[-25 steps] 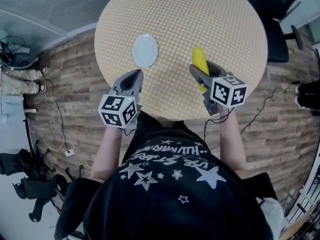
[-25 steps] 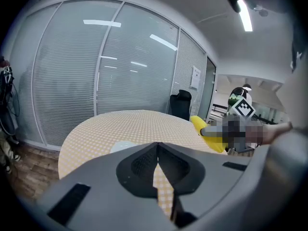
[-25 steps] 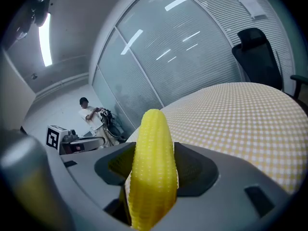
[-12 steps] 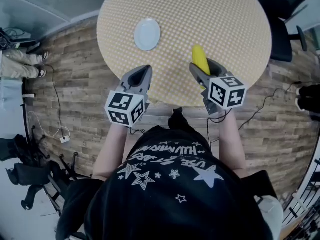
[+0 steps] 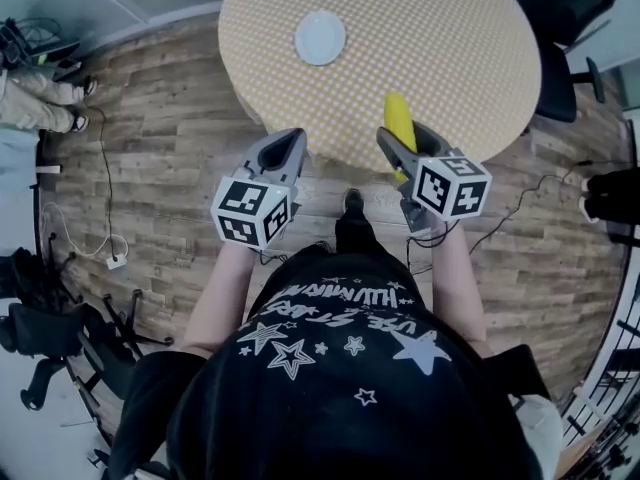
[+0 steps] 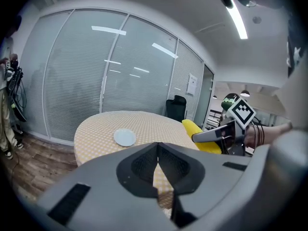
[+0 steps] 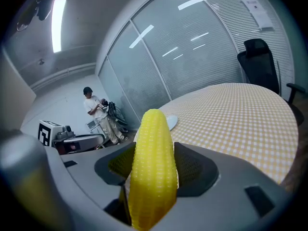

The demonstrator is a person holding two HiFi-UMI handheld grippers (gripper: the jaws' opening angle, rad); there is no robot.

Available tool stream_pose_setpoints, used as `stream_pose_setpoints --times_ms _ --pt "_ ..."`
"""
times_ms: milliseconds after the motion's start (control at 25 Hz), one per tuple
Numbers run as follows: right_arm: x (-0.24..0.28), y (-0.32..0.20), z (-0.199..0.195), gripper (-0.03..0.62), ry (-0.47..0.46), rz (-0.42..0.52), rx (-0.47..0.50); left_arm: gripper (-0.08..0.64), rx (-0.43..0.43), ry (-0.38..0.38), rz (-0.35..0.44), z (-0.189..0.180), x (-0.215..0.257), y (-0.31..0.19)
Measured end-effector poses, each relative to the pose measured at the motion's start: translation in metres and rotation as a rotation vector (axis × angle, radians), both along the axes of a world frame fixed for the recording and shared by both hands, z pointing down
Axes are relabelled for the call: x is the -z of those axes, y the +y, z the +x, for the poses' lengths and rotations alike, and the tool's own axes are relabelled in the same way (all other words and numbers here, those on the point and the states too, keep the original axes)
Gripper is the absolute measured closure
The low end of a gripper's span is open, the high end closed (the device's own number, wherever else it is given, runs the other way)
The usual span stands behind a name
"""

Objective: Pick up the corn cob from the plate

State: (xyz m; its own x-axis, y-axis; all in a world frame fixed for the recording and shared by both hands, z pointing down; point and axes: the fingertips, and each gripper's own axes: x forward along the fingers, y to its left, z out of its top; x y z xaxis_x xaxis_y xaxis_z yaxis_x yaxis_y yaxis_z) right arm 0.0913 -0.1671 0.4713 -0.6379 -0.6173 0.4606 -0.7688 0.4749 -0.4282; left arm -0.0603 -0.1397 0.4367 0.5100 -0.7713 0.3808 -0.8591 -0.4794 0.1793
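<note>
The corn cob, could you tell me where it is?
The corn cob is clamped in the right gripper, at the head view's right, above the near edge of the table, away from the plate.

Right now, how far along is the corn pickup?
Done: the corn cob is off the plate, which sits bare on the checked table. In hand: the right gripper is clamped on the cob, held up near the table's edge. The left gripper is shut and empty. Left: nothing for the pick itself, as far as these views show.
</note>
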Motion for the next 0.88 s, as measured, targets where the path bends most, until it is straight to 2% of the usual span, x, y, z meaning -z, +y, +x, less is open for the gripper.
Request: stream_pose_setpoints --times_ms 200,360,640,880 --pt "0.013 0.037 -0.011 0.335 0.009 0.028 -0.012 0.552 -0.022 0.021 0.032 -0.008 0.010 0.029" --pt "0.026 0.067 -0.017 0.336 -0.023 0.050 -0.045 0.552 -0.051 0.036 0.055 -0.010 0.016 0.056" --pt "0.033 0.131 -0.028 0.335 -0.067 0.052 -0.152 0.552 -0.134 0.063 0.052 -0.020 0.012 0.107" --pt "0.034 0.168 -0.012 0.336 -0.086 0.029 -0.237 0.554 -0.136 0.079 0.039 -0.023 0.010 0.132"
